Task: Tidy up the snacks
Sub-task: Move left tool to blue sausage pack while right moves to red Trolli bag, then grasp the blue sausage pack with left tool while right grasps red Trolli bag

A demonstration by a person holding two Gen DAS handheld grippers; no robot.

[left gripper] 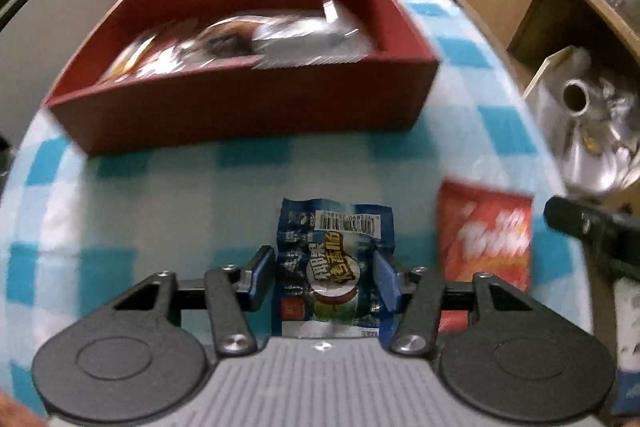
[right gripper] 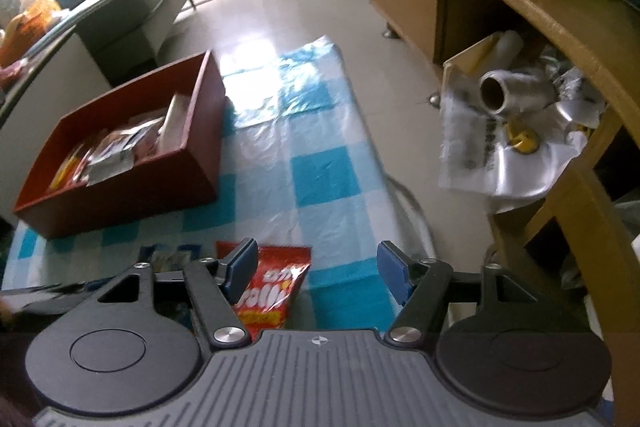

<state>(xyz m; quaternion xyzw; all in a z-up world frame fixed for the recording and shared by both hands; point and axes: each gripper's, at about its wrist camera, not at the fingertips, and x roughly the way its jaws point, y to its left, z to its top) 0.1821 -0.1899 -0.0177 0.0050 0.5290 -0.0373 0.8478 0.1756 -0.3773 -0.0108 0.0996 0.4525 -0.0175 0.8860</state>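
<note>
Lying flat on the blue-and-white checked cloth [left gripper: 160, 195], the blue snack packet [left gripper: 334, 263] has its long axis running away from the left gripper [left gripper: 324, 271], barcode end toward the red box [left gripper: 248, 107] and the other end under the gripper's body. Its printed label reads upside down from the left wrist view. The left jaws straddle it about half open, one blue pad at each long side; the pads [left gripper: 262, 275] sit right at the packet's edges, but whether they press on it cannot be told, and the packet looks to rest on the cloth rather than hang from the grip.

Just to the right of the blue packet lies a red snack bag [left gripper: 486, 239], also flat, its long axis roughly parallel, blurred in the left view. In the right wrist view the same red bag [right gripper: 272, 291] lies under the left finger of the right gripper [right gripper: 316, 275], whose jaws stand a little over half open with only cloth between them; they hold nothing, and whether that finger touches the bag cannot be told.

The red box [right gripper: 120, 187] stands at the far left part of the cloth, already carrying several wrapped snacks [right gripper: 116, 151]. The cloth itself is spread on a tiled floor [right gripper: 304, 7], beside a wooden cabinet [right gripper: 560, 39].
</note>
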